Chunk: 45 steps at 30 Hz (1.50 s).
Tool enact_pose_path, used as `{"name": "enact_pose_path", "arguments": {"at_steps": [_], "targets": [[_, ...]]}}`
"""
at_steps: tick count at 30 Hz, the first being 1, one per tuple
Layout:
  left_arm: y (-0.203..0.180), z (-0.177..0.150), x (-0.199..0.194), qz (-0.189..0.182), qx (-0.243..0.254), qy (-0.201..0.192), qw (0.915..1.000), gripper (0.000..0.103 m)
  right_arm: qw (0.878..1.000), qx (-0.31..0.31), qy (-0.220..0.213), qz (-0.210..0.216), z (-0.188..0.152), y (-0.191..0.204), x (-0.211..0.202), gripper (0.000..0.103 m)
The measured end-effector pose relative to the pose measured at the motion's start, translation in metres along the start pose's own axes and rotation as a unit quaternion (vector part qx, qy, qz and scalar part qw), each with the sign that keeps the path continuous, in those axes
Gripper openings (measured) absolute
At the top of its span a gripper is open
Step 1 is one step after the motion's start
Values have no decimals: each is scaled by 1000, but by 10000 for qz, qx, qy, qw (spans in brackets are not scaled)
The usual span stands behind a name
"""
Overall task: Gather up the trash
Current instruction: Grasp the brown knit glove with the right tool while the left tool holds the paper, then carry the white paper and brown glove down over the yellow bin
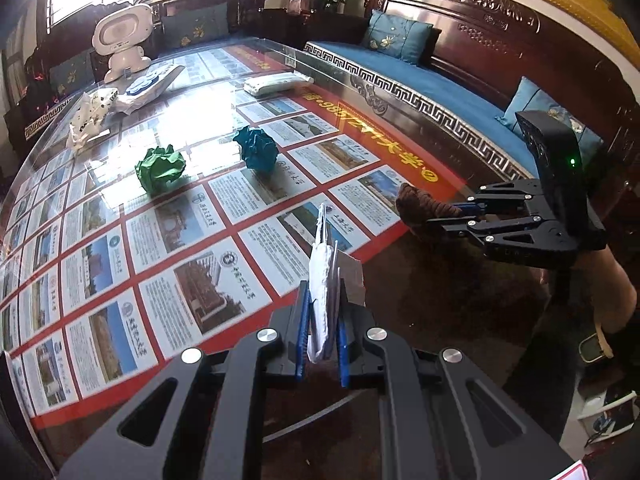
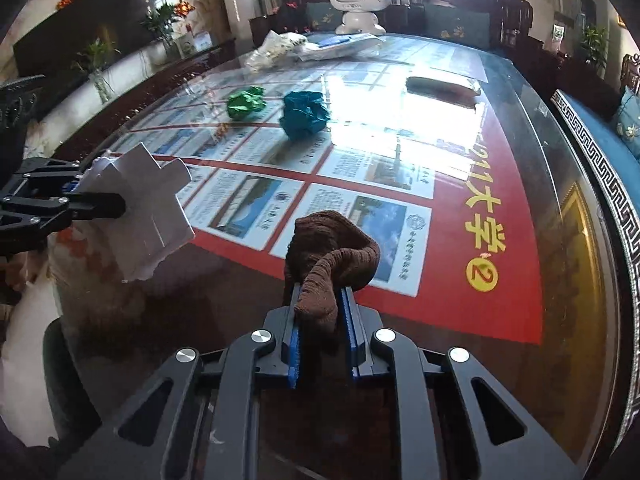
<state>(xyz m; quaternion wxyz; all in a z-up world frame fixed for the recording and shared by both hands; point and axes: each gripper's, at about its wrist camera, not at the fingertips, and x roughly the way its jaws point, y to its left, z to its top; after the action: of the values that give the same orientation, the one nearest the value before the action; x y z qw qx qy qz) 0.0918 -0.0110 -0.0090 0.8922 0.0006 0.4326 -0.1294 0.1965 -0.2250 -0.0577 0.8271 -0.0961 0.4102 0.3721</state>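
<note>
Left gripper (image 1: 322, 344) clamps white paper scrap (image 1: 322, 280); right gripper (image 2: 322, 336) grips brown cloth wad (image 2: 332, 256). Green paper ball (image 1: 160, 168) and teal paper ball (image 1: 256, 148) remain on worktop (image 1: 440, 288); no bin visible.

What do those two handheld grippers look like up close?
Both are black, built from flat metal links with cut-out slots and round silver bolt heads. Each finger carries a ridged blue pad. Seen from the left gripper, the right gripper has a boxy black block behind it with a small green light.

A white toy robot (image 1: 120, 42) stands on the glass-topped table (image 1: 400, 280) beside a blue-cushioned sofa (image 1: 420, 80).
</note>
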Motion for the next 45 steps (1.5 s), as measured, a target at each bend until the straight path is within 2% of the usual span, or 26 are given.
{"name": "enact_pose_path", "arguments": {"at_steps": [10, 15, 18, 21, 26, 28, 35, 41, 45], "targets": [[-40, -44, -56, -234, 253, -97, 9994, 12, 9980, -394, -473, 129, -46, 57, -82, 17], [-70, -87, -82, -396, 346, -65, 9986, 12, 9959, -630, -614, 211, -81, 98, -122, 17], [-87, -115, -90, -462, 353, 9, 9983, 12, 9950, -571, -745, 329, -108, 119, -139, 17], [-103, -148, -92, -508, 347, 166, 9980, 12, 9946, -586, -693, 504, -133, 138, -144, 17], [-125, -205, -77, -637, 280, 557, 9960, 12, 9951, -558, -234, 785, -188, 169, -128, 17], [-131, -229, -64, -649, 204, 751, 9949, 12, 9957, -532, -15, 753, -209, 176, -114, 17], [-142, -291, -14, -105, 259, 1259, 9917, 12, 9939, -391, 736, 720, -262, 185, -59, 17], [-150, -317, 30, 190, 335, 1594, 9865, 12, 9910, -213, 1121, 702, -287, 186, -22, 17], [-148, -328, 53, 167, 95, 1791, 9836, 12, 9900, -44, 1206, 726, -295, 184, -7, 17]]}}
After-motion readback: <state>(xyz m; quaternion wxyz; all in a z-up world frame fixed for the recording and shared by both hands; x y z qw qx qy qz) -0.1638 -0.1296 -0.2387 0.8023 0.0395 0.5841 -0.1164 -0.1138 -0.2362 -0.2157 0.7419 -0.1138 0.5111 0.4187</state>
